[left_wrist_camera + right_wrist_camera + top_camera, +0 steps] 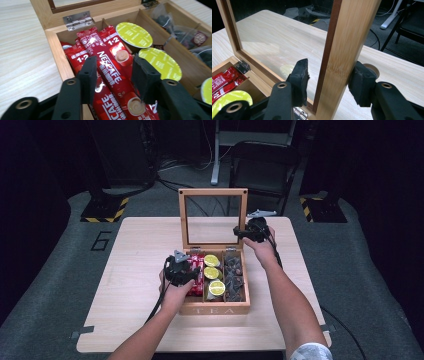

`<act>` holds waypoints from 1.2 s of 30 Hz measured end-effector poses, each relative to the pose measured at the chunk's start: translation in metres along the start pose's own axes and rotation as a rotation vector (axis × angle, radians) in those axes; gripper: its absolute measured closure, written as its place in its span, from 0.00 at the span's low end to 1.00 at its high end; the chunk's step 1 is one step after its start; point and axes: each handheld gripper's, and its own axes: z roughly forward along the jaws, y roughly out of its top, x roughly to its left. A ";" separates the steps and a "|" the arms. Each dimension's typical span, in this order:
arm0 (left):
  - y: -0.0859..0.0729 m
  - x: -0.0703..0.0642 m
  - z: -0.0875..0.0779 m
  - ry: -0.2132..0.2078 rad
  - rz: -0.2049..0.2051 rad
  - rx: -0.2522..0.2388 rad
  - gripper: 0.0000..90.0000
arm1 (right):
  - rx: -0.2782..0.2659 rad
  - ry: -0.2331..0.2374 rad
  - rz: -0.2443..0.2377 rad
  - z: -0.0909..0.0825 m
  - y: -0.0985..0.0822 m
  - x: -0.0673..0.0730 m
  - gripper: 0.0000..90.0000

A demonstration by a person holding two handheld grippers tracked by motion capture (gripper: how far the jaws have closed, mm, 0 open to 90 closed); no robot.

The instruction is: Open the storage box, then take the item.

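**High view.** Wooden tea box (215, 309), lettered TEA on its front wall, stands at the middle of a pale table (135, 270). Its glass-paned lid (213, 192) stands upright on rear hinges. Three compartments: red coffee sachets (196, 270) at left, yellow-topped capsules (211, 272) in the middle, dark tea bags (233, 270) at right. The left gripper (192, 275) hangs over the left compartment; the right gripper (239, 233) is at the lid's right upright.

**Left gripper view.** The jaws stand apart, straddling the topmost of the red sachets (110, 67), which lie lengthwise and overlapping in the compartment nearest the box's left wall. The pads are beside the sachet's edges but not seen pressing it. Handling, as judged: light, flat, glossy foil, so slippery and easily creased; the sachet is soft with loose powder inside and will bend if taken at one end. Best hold is across the narrow width near mid-length, squeezing firmly enough that the film does not slide out. Neighbouring sachets may lift with it.

**Right gripper view.** The jaws sit on either side of the lid's wooden frame post (344, 55), one inside by the glass pane (279, 42), one outside. The outer pad looks to touch the wood; a narrow gap shows at the inner one, so a firm clamp cannot be told. The frame is stiff and hinged (243, 67); the glass is fragile, so contact belongs on the wood.
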 end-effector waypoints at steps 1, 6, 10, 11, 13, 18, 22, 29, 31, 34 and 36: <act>0.000 0.000 0.000 0.007 -0.001 0.001 0.66 | -0.001 0.002 0.004 0.000 0.000 0.000 0.59; -0.001 -0.005 0.000 0.042 0.016 -0.001 0.76 | -0.002 0.003 0.008 0.002 0.000 0.000 0.58; -0.001 -0.007 0.001 0.046 0.015 -0.007 0.85 | -0.005 0.003 0.007 0.001 0.000 0.000 0.58; -0.001 -0.007 0.001 0.044 0.012 -0.009 0.87 | -0.004 0.003 0.006 0.001 0.000 0.000 0.58; -0.001 -0.007 0.000 0.044 0.012 -0.016 0.90 | -0.003 0.003 0.007 0.001 0.000 0.000 0.58; 0.001 -0.007 -0.003 0.044 0.018 -0.032 0.95 | -0.002 0.005 0.009 0.001 0.000 0.000 0.58; 0.004 -0.006 -0.004 0.039 0.015 -0.046 0.96 | -0.004 0.004 0.008 0.001 0.000 0.000 0.58; 0.009 -0.003 -0.011 0.026 -0.028 -0.088 0.96 | -0.004 -0.003 0.002 0.001 0.000 0.001 0.58; 0.012 0.000 -0.015 0.025 -0.034 -0.101 0.96 | -0.002 -0.002 0.003 0.001 0.000 0.001 0.58; 0.017 0.003 -0.020 0.025 -0.046 -0.115 0.96 | -0.001 -0.003 0.004 0.001 0.000 0.001 0.58; 0.019 0.006 -0.024 0.028 -0.043 -0.121 0.96 | -0.003 -0.004 0.002 0.001 0.000 0.001 0.58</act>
